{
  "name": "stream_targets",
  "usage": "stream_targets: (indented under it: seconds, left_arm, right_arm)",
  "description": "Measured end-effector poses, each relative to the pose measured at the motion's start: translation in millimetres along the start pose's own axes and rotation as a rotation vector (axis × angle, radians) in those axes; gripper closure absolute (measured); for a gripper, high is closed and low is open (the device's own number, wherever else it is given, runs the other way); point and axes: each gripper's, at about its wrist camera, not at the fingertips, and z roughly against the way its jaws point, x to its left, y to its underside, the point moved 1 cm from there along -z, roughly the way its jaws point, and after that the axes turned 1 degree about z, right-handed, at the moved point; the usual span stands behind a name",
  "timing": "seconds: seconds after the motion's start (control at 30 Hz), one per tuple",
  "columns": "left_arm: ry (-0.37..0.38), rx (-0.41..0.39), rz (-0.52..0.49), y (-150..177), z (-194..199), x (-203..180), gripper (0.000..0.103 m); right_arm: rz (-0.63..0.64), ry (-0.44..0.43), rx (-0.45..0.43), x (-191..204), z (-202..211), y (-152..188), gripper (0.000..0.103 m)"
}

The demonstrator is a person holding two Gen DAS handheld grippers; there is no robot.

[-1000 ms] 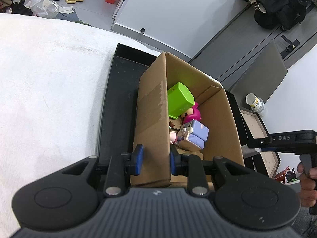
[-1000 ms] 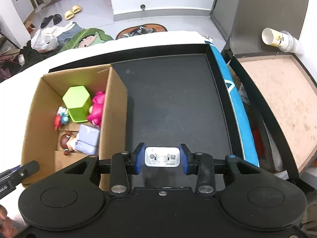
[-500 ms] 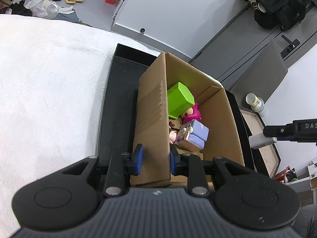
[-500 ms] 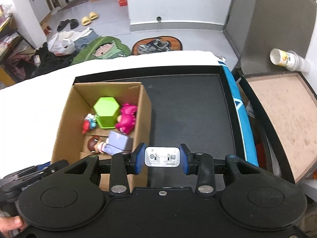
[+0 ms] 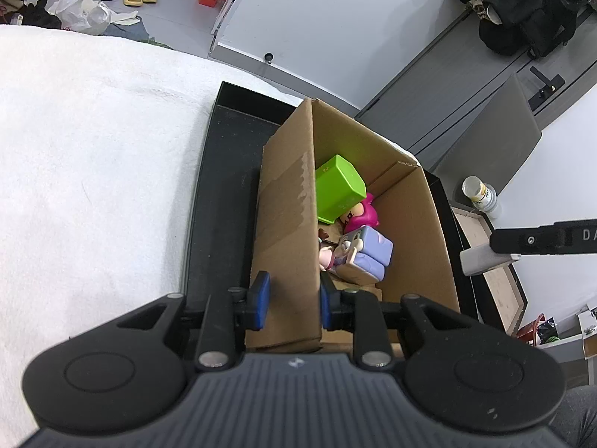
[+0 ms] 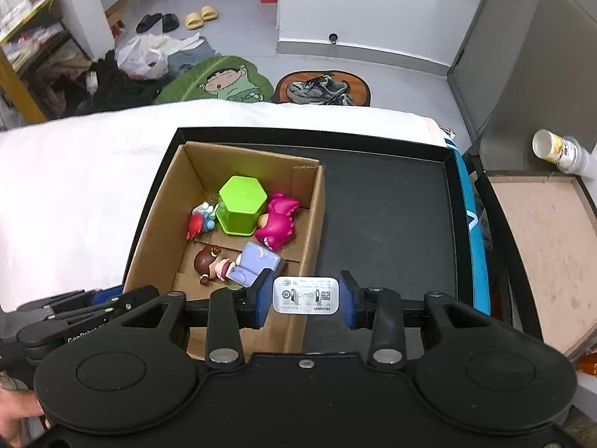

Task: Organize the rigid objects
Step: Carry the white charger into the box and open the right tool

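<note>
- Clamping the near-left wall of the cardboard box (image 5: 287,224), the left tool (image 5: 291,300) has one blue pad outside and one inside, as the left wrist view shows.
- Same view: the box stands in a black tray (image 5: 220,201) on a white-covered table (image 5: 86,186). Inside lie a green hexagonal block (image 5: 337,186), a pink figure (image 5: 362,216) and a lilac toy (image 5: 367,254). At the right edge, the other tool's arm carries the letters "DA", cut off.
- Right wrist view: the right tool (image 6: 306,295) is clamped on a white charger (image 6: 306,295) printed "HUAWEI", held above the box's near-right corner, over the box (image 6: 156,220) and tray (image 6: 388,216).
- Only this view shows a red-and-blue figure (image 6: 199,220) and a brown-haired doll (image 6: 209,263) in the box, and "GenRobot" partly readable on the left tool's body.
- Room: grey floor with slippers (image 6: 201,16), sneakers (image 6: 321,87) on a mat, a cartoon rug (image 6: 224,82).
</note>
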Motion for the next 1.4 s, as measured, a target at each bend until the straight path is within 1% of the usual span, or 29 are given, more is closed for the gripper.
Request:
stream_targets:
  seconds: [0.4,0.8,0.9,1.1,1.4]
  left_arm:
    - [0.001,0.000,0.001,0.1,0.0,0.0,0.079]
    - [0.005,0.002,0.006,0.4,-0.9,0.1,0.078]
    - [0.006,0.002,0.006,0.4,-0.9,0.2,0.078]
    - [0.006,0.002,0.007,0.3,-0.8,0.2,0.078]
    - [0.007,0.002,0.006,1.0,-0.8,-1.2,0.078]
  right_arm:
    - [0.099,0.000,0.016,32.4,-4.1,-6.5,0.067]
    - [0.195,0.020,0.075,56.0,-39.8,1.4,0.067]
    - [0.230,0.047,0.087,58.8,-49.2,3.0,0.066]
    - [0.310,0.069,0.120,68.3,-64.7,9.4,0.066]
    - [0.322,0.086,0.165,66.8,-88.4,12.8,0.066]
